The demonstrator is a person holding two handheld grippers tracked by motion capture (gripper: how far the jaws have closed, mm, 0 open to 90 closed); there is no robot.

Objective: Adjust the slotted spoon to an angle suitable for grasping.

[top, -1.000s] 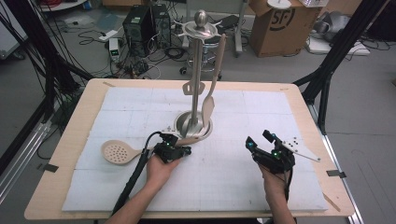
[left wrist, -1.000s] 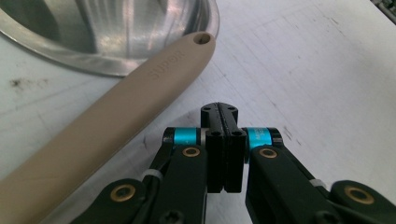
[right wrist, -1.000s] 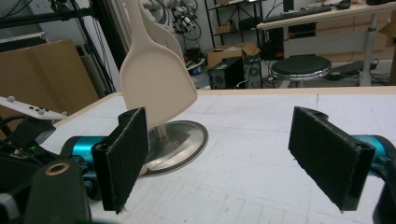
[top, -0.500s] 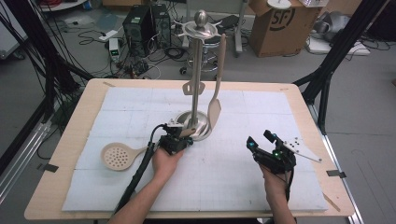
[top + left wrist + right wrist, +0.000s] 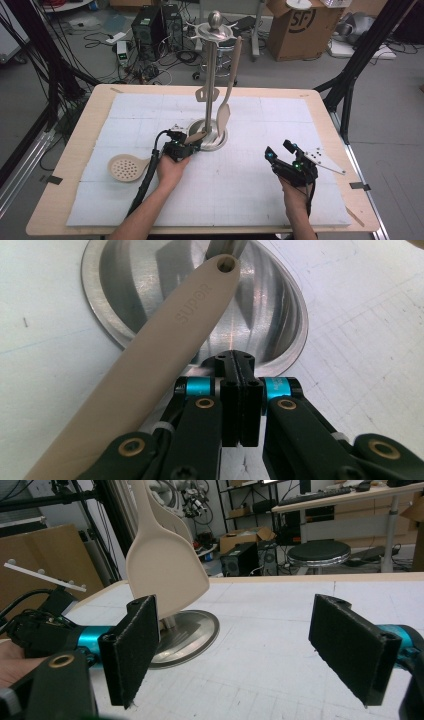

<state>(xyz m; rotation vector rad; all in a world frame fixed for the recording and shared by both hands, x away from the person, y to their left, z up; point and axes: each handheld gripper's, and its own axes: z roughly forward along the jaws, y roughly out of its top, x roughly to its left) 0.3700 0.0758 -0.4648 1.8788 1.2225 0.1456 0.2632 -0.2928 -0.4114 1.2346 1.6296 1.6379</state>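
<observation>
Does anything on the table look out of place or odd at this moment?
Yes. The slotted spoon lies flat on the mat, not hung on the metal rack like the spatula. Its handle end rests on the rack's base, beside the shut left tool.

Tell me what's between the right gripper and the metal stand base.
Nothing: in the high view only bare white mat lies between the right gripper and the stand base. The right gripper view shows the same.
</observation>
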